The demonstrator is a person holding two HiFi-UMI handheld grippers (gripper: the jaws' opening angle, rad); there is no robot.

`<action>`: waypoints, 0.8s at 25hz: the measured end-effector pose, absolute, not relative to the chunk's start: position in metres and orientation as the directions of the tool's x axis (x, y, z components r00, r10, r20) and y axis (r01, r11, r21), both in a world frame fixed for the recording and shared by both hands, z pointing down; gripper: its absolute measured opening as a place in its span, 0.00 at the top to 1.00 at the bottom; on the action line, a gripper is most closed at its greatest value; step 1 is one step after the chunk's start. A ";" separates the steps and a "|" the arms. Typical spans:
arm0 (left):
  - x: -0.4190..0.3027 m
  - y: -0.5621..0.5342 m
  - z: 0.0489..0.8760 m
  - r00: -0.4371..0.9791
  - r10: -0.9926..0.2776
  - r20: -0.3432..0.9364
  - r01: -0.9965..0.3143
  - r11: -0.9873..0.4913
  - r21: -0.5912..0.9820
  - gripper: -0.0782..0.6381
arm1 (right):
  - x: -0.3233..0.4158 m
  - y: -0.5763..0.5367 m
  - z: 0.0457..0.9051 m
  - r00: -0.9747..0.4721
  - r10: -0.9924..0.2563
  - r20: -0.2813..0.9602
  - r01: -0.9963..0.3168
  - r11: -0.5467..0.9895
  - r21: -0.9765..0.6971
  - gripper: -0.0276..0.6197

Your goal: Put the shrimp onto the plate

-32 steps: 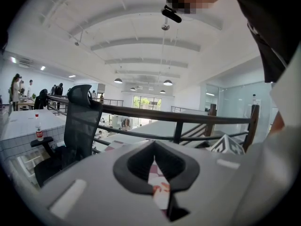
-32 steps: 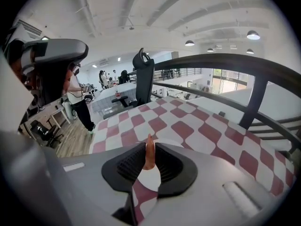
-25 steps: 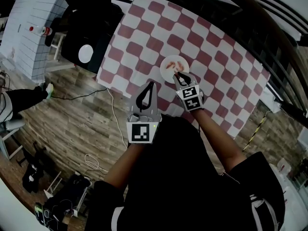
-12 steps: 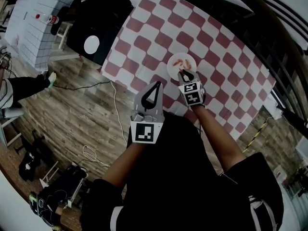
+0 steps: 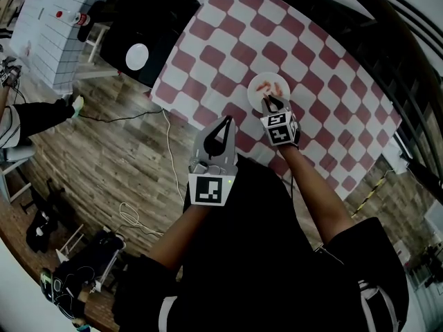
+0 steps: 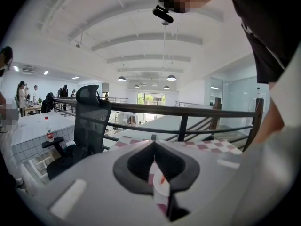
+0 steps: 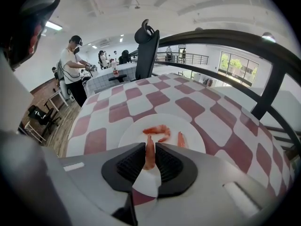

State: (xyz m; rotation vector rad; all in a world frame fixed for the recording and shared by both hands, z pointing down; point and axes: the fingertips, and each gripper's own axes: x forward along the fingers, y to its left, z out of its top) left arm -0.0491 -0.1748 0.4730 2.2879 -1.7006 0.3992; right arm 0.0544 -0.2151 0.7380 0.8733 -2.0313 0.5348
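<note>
Here, right gripper [image 7: 149,148] jaws pinching a shrimp [image 7: 149,157] above the plate [image 7: 133,132], left gripper [image 6: 154,144] jaws together.

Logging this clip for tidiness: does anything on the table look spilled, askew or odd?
Nothing stands out. The plate sits flat on the checkered cloth with two shrimp lying on it. The right hand-held gripper holds another shrimp over the plate; the left hand-held gripper is shut and empty.

bare checkered table [image 7: 211,105] all round the plate [image 7: 129,131], near half of plate free, two shrimps [image 7: 157,130] on far half
</note>
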 end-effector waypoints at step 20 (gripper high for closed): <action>-0.086 -0.148 0.471 0.262 -0.895 0.361 -0.964 -0.259 0.058 0.88 | 0.044 -0.208 0.721 -0.376 -0.417 0.828 -0.764 0.645 -0.022 0.82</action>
